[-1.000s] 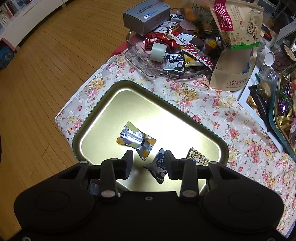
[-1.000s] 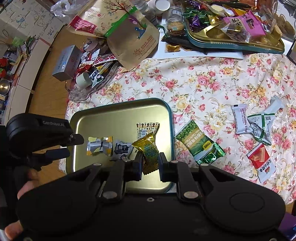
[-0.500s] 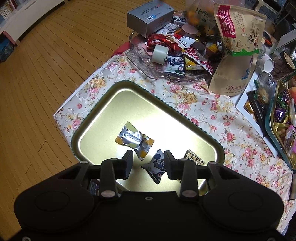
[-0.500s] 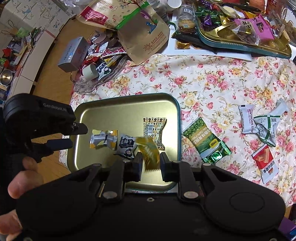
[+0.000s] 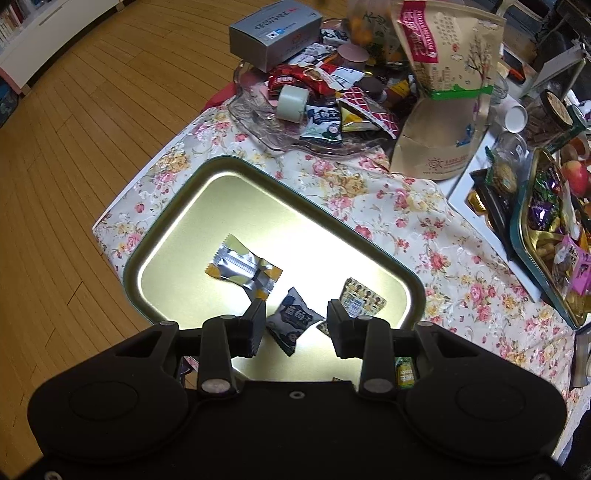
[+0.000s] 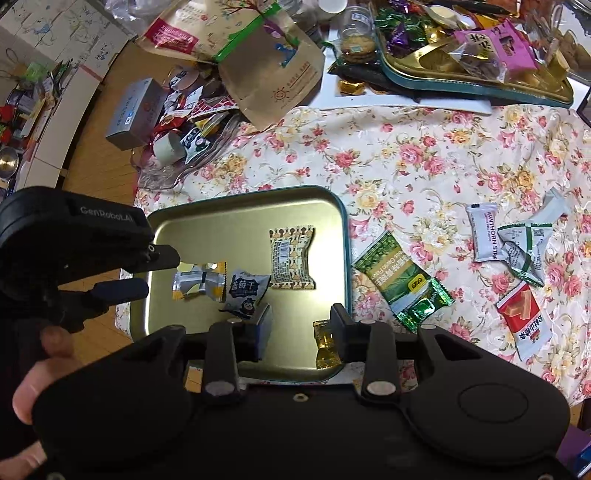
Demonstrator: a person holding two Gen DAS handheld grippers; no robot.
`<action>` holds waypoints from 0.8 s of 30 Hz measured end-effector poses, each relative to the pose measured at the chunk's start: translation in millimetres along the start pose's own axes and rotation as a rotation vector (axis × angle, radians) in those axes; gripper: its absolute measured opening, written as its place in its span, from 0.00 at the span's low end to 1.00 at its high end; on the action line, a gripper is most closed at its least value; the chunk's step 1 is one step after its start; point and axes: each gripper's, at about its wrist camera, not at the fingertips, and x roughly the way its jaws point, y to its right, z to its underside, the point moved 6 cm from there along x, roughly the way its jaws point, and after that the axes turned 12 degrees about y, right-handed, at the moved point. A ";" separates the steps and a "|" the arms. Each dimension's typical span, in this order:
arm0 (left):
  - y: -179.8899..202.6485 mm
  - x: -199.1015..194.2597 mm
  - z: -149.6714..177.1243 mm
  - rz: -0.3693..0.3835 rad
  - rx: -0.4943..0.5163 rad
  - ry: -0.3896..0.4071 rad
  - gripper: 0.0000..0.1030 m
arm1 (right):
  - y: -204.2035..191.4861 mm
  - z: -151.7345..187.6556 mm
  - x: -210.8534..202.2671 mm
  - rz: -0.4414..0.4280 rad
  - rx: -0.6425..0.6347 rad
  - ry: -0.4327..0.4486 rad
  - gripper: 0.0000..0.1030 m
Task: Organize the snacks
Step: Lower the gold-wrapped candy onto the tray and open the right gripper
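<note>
A gold tray with a teal rim (image 6: 345, 236) (image 5: 417, 291) lies on the flowered cloth. It holds a silver-yellow candy (image 5: 243, 267) (image 6: 199, 282), a dark blue pack (image 5: 291, 321) (image 6: 245, 291) and a patterned pack (image 6: 291, 258) (image 5: 362, 299). My right gripper (image 6: 301, 321) hangs over the tray's near edge with its jaws opening. A gold-wrapped candy (image 6: 327, 345) lies loose on the tray beside its right finger. My left gripper (image 5: 295, 317) (image 6: 155, 275) hovers open over the tray's left side, gripping nothing. A green pack (image 6: 402, 280), two white packs (image 6: 484, 236) and a red-white pack (image 6: 524, 325) lie on the cloth.
Behind the tray stand a glass dish of snacks (image 5: 266, 129), a grey box (image 5: 273, 33) and a brown paper bag (image 5: 443, 110). A second tin full of sweets (image 6: 480, 88) is at the back right. The table's edge and wooden floor (image 5: 74, 147) are on the left.
My right gripper's jaws have opened and the gold candy has dropped from between them onto the tray. The left gripper has hardly moved.
</note>
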 end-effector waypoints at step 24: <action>77.9 -20.2 30.5 0.039 0.221 0.062 0.44 | 86.7 -27.3 -40.3 0.050 0.199 0.069 0.36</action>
